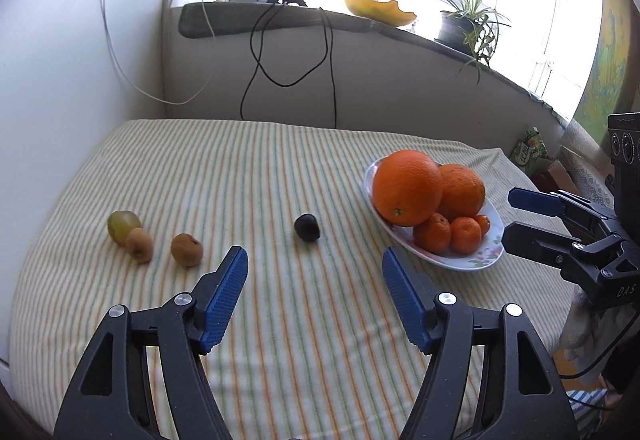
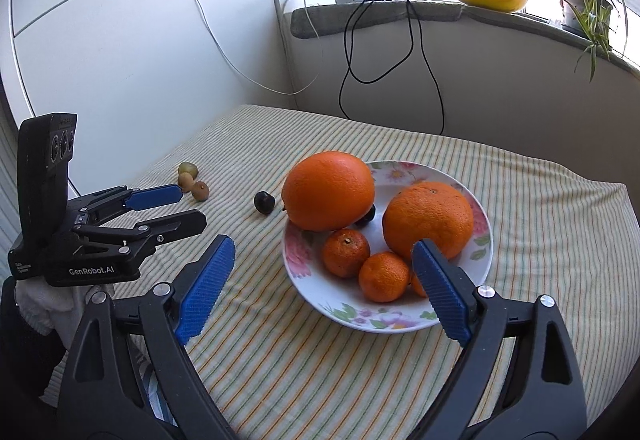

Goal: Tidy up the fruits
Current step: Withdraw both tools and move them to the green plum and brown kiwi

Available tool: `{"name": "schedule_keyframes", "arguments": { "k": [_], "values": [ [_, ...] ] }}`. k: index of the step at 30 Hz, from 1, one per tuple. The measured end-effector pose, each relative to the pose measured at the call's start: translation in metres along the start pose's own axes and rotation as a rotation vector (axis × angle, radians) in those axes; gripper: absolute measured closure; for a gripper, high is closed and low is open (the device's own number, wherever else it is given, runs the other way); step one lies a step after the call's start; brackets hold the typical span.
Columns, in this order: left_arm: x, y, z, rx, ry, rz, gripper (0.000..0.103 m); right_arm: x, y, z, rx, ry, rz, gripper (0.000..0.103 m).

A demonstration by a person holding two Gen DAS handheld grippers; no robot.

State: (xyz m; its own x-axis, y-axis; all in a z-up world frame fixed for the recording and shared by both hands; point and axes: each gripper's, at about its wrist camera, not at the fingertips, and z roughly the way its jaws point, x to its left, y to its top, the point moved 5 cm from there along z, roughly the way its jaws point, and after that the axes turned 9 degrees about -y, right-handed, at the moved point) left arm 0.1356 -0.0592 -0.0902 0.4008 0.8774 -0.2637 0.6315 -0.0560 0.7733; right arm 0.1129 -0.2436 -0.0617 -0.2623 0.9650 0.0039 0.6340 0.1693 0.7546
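Observation:
A floral plate [image 2: 348, 304] [image 1: 472, 260] on the striped cloth holds two big oranges [image 2: 328, 190] [image 2: 428, 218], three mandarins [image 2: 346, 252] and a small dark fruit [image 2: 366, 218]. Left of the plate a dark plum [image 1: 307, 227] [image 2: 264, 203] lies alone on the cloth. Further left are two brown kiwis [image 1: 139, 245] [image 1: 187, 249] and a greenish fruit [image 1: 122, 226]. My left gripper [image 1: 314, 251] [image 2: 191, 205] hovers open and empty, short of the plum. My right gripper [image 2: 323, 242] [image 1: 510, 216] stands open and empty over the plate's near side.
A white wall [image 1: 60, 80] borders the table on the left. Behind the table, black cables [image 1: 288, 80] hang from a windowsill that carries a yellow bowl [image 1: 380, 10] and a potted plant [image 1: 460, 24]. The cloth [image 1: 280, 168] drops off at the right edge near a green box [image 1: 530, 152].

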Motion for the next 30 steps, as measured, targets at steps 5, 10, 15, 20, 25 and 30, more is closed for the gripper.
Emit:
{"name": "schedule_keyframes", "arguments": {
  "k": [5,10,15,20,25,30],
  "values": [
    [0.03,-0.005,-0.011,-0.008,0.054,-0.035,0.033,0.021,0.001,0.007,0.005,0.045,-0.033,0.011],
    [0.056,-0.008,-0.022,-0.018,0.097,-0.065,0.033,0.043,0.002,0.018,0.017,0.086,-0.067,0.011],
    [0.082,-0.008,-0.027,-0.024,0.123,-0.1,0.034,0.067,0.006,0.03,0.025,0.13,-0.098,0.011],
    [0.106,-0.007,-0.028,-0.029,0.138,-0.134,0.034,0.09,0.012,0.042,0.033,0.163,-0.121,0.011],
    [0.129,-0.001,-0.029,-0.039,0.128,-0.178,0.041,0.11,0.018,0.056,0.05,0.198,-0.131,0.011],
    [0.151,0.006,-0.023,-0.037,0.114,-0.218,0.046,0.131,0.021,0.074,0.084,0.23,-0.137,0.02]
  ]
}}
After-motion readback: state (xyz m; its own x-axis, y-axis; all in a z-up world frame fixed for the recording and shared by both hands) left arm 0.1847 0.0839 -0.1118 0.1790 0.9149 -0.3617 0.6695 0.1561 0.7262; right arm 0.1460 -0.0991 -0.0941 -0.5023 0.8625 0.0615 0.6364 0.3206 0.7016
